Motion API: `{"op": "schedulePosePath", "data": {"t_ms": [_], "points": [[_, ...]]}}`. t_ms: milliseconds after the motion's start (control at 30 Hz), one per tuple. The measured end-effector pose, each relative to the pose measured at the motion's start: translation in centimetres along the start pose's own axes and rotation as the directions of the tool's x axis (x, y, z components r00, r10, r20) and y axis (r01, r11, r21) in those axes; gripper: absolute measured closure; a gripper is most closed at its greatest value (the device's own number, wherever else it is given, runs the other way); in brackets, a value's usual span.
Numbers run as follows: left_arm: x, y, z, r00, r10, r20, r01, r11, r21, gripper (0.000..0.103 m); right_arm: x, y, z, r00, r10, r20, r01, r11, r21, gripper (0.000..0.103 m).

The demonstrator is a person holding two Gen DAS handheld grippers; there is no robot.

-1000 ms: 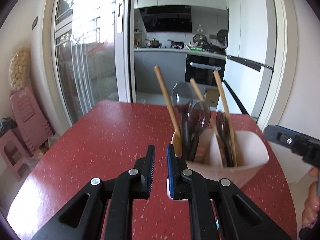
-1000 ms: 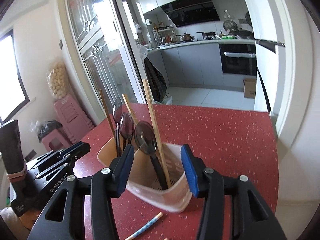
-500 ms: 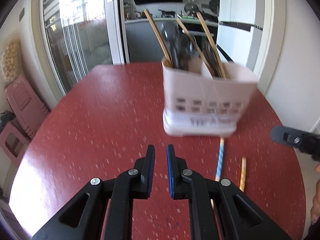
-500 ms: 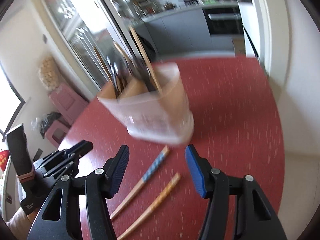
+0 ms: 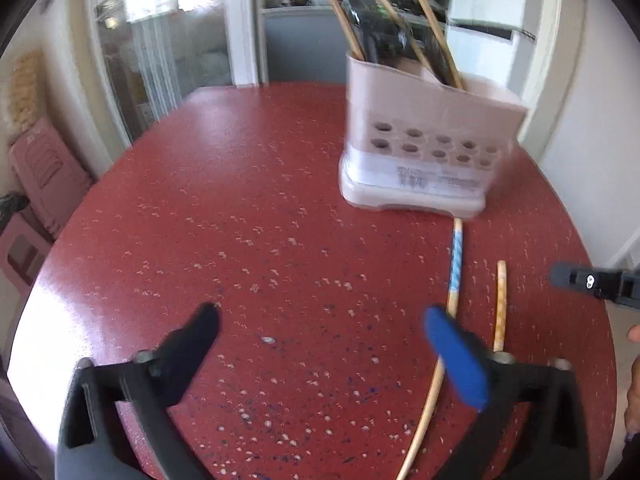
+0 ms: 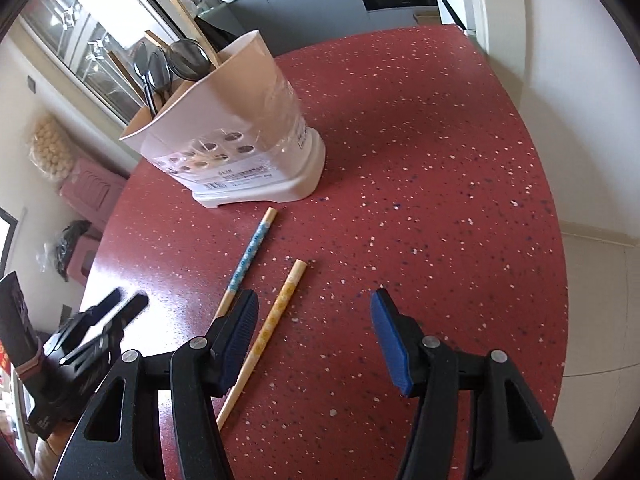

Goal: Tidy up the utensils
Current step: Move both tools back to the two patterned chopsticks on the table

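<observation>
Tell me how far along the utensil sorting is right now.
Mostly done: spoons and several chopsticks already stand in the holder. Nothing is in hand; the left tool is opening, the right tool open, both empty. Left: the blue-patterned chopstick and yellow-patterned chopstick on the table.

The utensil holder [image 5: 428, 136] is motion-blurred in the left view; 2 chopsticks [image 5: 436, 384] run past the bottom edge.

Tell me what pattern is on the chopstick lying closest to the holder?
Blue and white pattern on the chopstick's upper part, plain wood below; clearest in the right wrist view.
</observation>
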State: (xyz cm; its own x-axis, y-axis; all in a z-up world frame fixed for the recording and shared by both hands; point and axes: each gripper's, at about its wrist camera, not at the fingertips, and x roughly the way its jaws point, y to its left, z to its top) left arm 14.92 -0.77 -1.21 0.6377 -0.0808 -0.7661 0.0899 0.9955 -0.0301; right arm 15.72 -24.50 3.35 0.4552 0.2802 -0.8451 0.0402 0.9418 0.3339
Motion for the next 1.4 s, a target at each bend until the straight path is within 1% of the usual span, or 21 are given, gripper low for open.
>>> {"op": "schedulePosePath", "data": {"t_ms": [67,167,200,267,300,400,500,567,600,667,800,900,1033,1133,1267,1367,1400], "points": [[0.1,0.1,0.0,1.0,-0.001,-0.006,0.001,1.0,0.016,0.0,0.1,0.0,-0.1,1.0,-0.005,-0.015,0.005,1.0,0.01,0.036],[0.5,0.3,-0.1,0.999,0.001,-0.032,0.0,1.0,0.029,0.0,0.4,0.1,-0.3,0.999,-0.019,-0.038,0.02,1.0,0.012,0.035],[0.7,0.3,-0.2,0.999,0.002,-0.044,-0.001,0.999,0.033,0.0,0.4,0.2,-0.4,0.999,-0.022,-0.044,0.022,1.0,0.013,0.033],[1.1,0.5,-0.5,0.998,0.014,-0.066,-0.011,0.999,0.041,0.0,0.5,0.5,-0.6,0.998,-0.021,-0.052,0.022,1.0,0.015,0.024],[1.3,0.5,-0.6,0.997,0.019,-0.074,-0.015,0.999,0.042,0.0,0.4,0.5,-0.7,0.999,-0.02,-0.05,0.021,1.0,0.019,0.018],[1.8,0.8,-0.9,0.995,0.012,-0.098,-0.009,0.999,0.033,0.0,0.3,0.6,-0.9,0.998,-0.031,-0.049,0.032,0.999,0.028,0.018],[2.1,0.8,-1.2,0.993,0.004,-0.114,0.0,1.0,0.032,0.0,0.3,0.5,-1.2,0.998,-0.026,-0.059,0.029,0.998,0.053,0.017],[2.2,0.6,-1.4,0.993,0.008,-0.119,-0.003,0.999,0.039,0.0,0.4,0.4,-1.4,0.998,-0.03,-0.058,0.034,0.998,0.059,0.002],[2.3,0.6,-1.4,0.992,0.014,-0.123,-0.008,0.999,0.047,0.0,0.5,0.4,-1.4,0.998,-0.036,-0.054,0.039,0.998,0.058,0.0],[2.4,0.5,-1.6,0.992,0.021,-0.127,-0.014,0.998,0.057,0.0,0.8,0.4,-1.5,0.997,-0.047,-0.061,0.051,0.997,0.051,0.0],[2.8,0.5,-1.7,0.989,0.003,-0.145,0.007,0.997,0.071,0.0,1.7,0.6,-1.7,0.992,-0.057,-0.108,0.063,0.997,0.052,0.0],[3.0,0.4,-1.8,0.989,0.012,-0.148,0.002,0.996,0.094,0.0,2.9,0.9,-1.8,0.983,-0.094,-0.156,0.104,0.993,0.058,0.0],[3.0,0.5,-1.9,0.989,0.023,-0.147,-0.005,0.993,0.121,0.0,4.5,1.5,-2.1,0.971,-0.112,-0.209,0.129,0.989,0.071,0.0],[3.1,0.9,-2.0,0.988,0.031,-0.153,-0.013,0.993,0.121,0.0,5.3,2.6,-2.0,0.963,-0.15,-0.224,0.165,0.985,0.05,0.0],[3.3,1.6,-2.0,0.987,0.031,-0.16,-0.011,0.992,0.123,0.0,6.8,4.1,-1.6,0.952,-0.169,-0.256,0.19,0.98,0.059,0.0],[3.6,1.8,-1.9,0.986,0.027,-0.163,-0.008,0.993,0.119,0.0,7.7,5.0,-1.2,0.942,-0.202,-0.268,0.225,0.973,0.057,0.004],[3.6,1.9,-1.8,0.986,0.024,-0.163,-0.004,0.993,0.121,0.0,8.0,5.4,-1.1,0.939,-0.211,-0.273,0.235,0.97,0.057,0.007]]}}
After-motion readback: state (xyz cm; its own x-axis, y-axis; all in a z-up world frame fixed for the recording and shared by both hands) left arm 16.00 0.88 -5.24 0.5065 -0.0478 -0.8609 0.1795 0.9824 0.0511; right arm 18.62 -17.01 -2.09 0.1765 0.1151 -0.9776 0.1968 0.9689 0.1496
